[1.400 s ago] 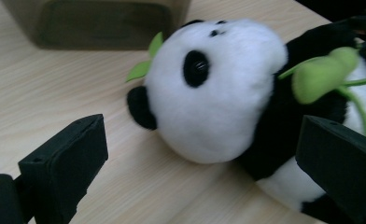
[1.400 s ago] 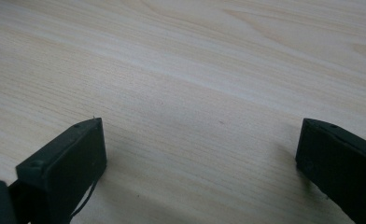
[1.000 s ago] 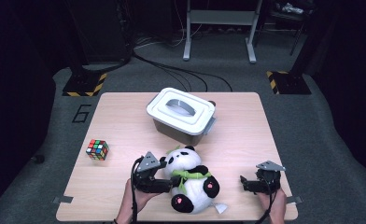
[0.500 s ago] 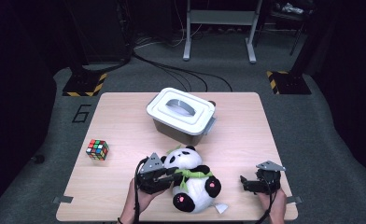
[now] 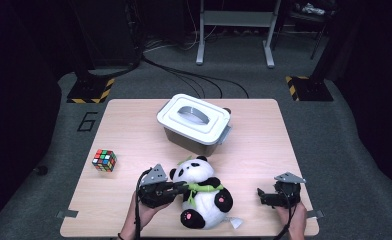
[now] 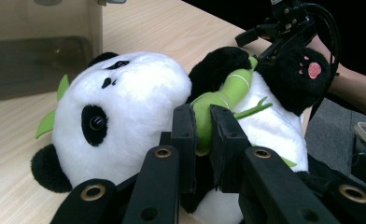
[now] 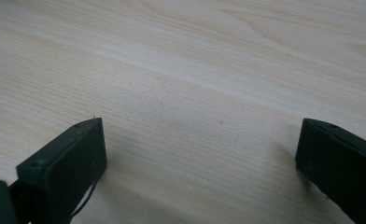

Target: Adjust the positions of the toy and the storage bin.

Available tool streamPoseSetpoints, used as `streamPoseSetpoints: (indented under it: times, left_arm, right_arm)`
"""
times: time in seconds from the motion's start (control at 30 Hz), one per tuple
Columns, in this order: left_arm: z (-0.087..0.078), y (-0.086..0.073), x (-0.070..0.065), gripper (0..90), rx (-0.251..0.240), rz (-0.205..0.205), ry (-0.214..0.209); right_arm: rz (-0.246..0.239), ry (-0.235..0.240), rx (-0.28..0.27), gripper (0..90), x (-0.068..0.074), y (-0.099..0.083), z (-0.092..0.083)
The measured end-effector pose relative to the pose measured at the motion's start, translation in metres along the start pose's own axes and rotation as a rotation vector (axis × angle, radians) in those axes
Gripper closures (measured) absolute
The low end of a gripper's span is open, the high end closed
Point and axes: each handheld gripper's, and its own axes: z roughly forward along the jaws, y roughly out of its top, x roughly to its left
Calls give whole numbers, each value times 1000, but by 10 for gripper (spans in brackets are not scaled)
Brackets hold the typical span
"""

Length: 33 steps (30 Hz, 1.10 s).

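Around the pale wooden table (image 5: 134, 125), grey carpet (image 5: 334, 130) and dark surroundings.

A grey lidded storage box (image 5: 194, 125) sits near the far middle of the wooden table (image 5: 129, 130) — its handle recessed in the lid. A colourful puzzle cube (image 5: 104, 160) rests well apart, near the left edge — the floor (image 5: 86, 121) beside it marked 6.

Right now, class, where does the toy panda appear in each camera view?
High view: panda bottom centre, before the lidded box.
Left gripper view: panda at centre, left gripper just closed on its bamboo.
Right gripper view: table between open fingers of the right gripper.
Shared landmark: the table.
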Motion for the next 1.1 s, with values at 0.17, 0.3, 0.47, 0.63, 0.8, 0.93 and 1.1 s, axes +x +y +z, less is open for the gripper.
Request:
streamPoseSetpoints:
  times: [0.17, 0.3, 0.47, 0.63, 0.8, 0.93, 1.1]
  left_arm:
    - [-6, -1, 2, 816, 2, 2, 2]
    - [-10, -3, 6, 817, 4, -5, 2]
    - [-17, -4, 12, 819, 14, -7, -14]
    - [-24, -5, 19, 821, 14, -14, -17]
    - [-33, -8, 28, 821, 20, -21, -13]
    - [-39, -10, 36, 821, 19, -22, -7]
    - [-48, -10, 46, 822, 24, -20, -1]
  right_arm:
    - [0, 0, -1, 10, 0, 0, 0]
    - [0, 0, 0, 10, 0, 0, 0]
    - [0, -1, 0, 10, 0, 0, 0]
    - [1, -1, 0, 10, 0, 0, 0]
    - [1, -1, 0, 10, 0, 0, 0]
    - [3, -3, 0, 10, 0, 0, 0]
    - [2, -3, 0, 10, 0, 0, 0]
